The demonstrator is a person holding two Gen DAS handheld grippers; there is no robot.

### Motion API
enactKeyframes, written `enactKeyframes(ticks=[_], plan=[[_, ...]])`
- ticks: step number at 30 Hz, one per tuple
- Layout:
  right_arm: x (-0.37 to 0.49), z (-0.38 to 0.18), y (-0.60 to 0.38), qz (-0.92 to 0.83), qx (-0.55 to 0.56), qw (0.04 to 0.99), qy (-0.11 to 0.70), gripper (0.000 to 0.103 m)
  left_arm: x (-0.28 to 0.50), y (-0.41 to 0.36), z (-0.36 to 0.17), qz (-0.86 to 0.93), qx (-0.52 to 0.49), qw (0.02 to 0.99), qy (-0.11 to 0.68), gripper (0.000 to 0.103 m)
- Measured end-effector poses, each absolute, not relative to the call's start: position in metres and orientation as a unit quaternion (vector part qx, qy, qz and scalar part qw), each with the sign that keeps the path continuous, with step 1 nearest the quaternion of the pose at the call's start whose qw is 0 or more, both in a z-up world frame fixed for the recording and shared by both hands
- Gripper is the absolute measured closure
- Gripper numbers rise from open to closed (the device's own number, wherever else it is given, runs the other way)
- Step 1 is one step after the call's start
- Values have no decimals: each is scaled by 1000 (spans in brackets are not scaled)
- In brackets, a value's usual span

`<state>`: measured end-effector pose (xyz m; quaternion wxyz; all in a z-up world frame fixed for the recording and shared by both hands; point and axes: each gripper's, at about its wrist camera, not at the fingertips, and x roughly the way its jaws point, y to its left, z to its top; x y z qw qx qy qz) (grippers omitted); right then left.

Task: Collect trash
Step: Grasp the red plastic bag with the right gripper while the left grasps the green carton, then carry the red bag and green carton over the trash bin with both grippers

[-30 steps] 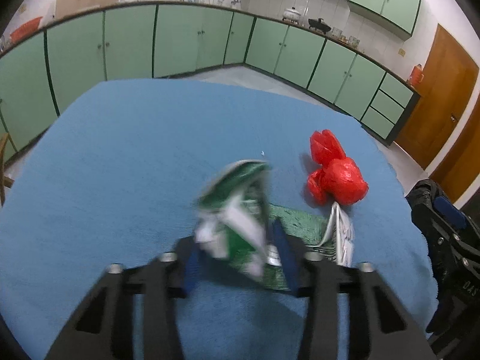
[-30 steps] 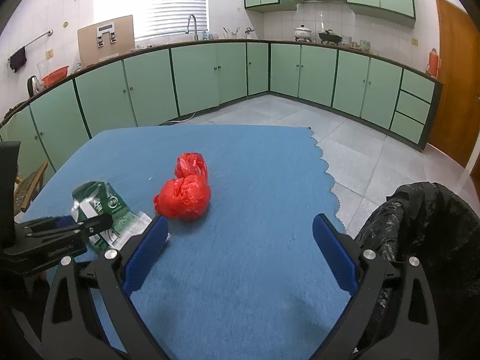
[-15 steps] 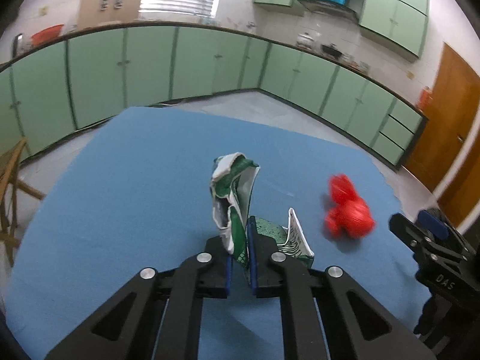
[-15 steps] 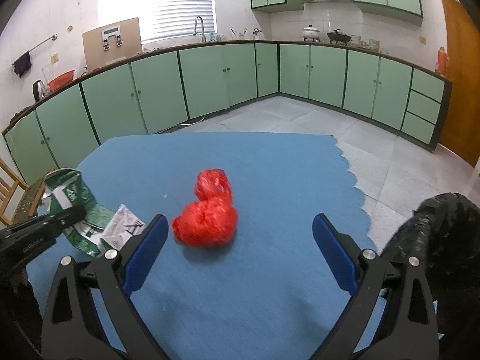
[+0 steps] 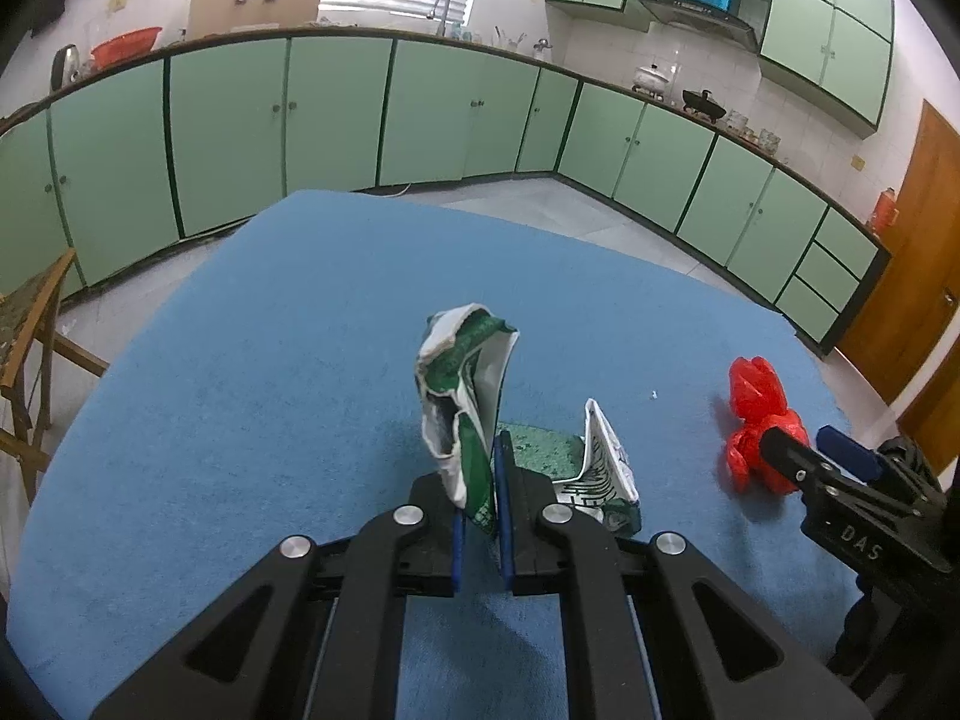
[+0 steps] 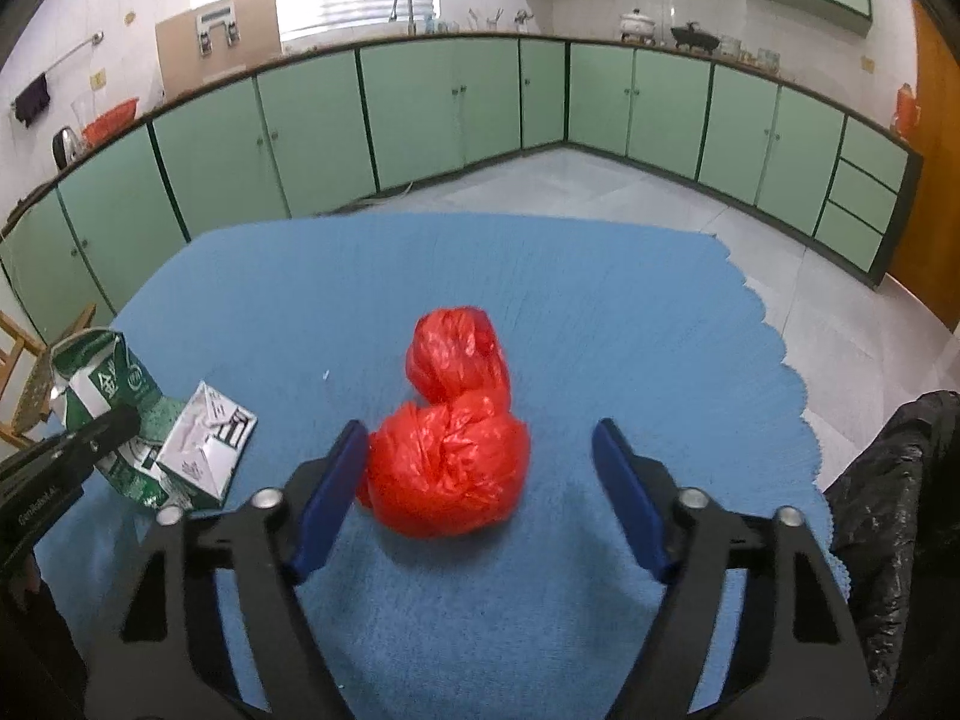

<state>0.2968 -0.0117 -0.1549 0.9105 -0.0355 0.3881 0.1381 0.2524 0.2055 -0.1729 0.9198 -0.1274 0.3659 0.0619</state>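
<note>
left wrist view, left claw (image 5: 480, 504): pinched tight on a crumpled green and white carton (image 5: 465, 396), which sticks up out of the blue pads
left wrist view, bench (image 5: 270, 372): blue cloth on top, with a second flattened carton (image 5: 603, 468) lying just right of the claw
left wrist view, red bag (image 5: 757, 420): over on the right side of the bench, right claw poking in beside it
right wrist view, right claw (image 6: 480, 492): jaws closing in, red bag sits between them, left pad about touching it, right pad still clear
right wrist view, black bin bag (image 6: 900, 480): off the bench edge at far right
right wrist view, cartons: far left, by the left claw
</note>
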Motion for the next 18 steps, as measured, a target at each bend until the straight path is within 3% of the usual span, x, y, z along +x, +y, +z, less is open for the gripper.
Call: enactKeyframes(ticks=[2, 5, 18], plan=[[298, -158, -9, 146, -38, 905, 398, 55, 253, 206, -174, 62, -128, 919, 368, 94], [297, -157, -7, 153, -39, 904, 398, 59, 256, 206, -171, 61, -126, 920, 366, 94], [254, -104, -32, 160, -19, 921, 355, 61, 230, 182, -130, 43, -119, 935, 330, 95]])
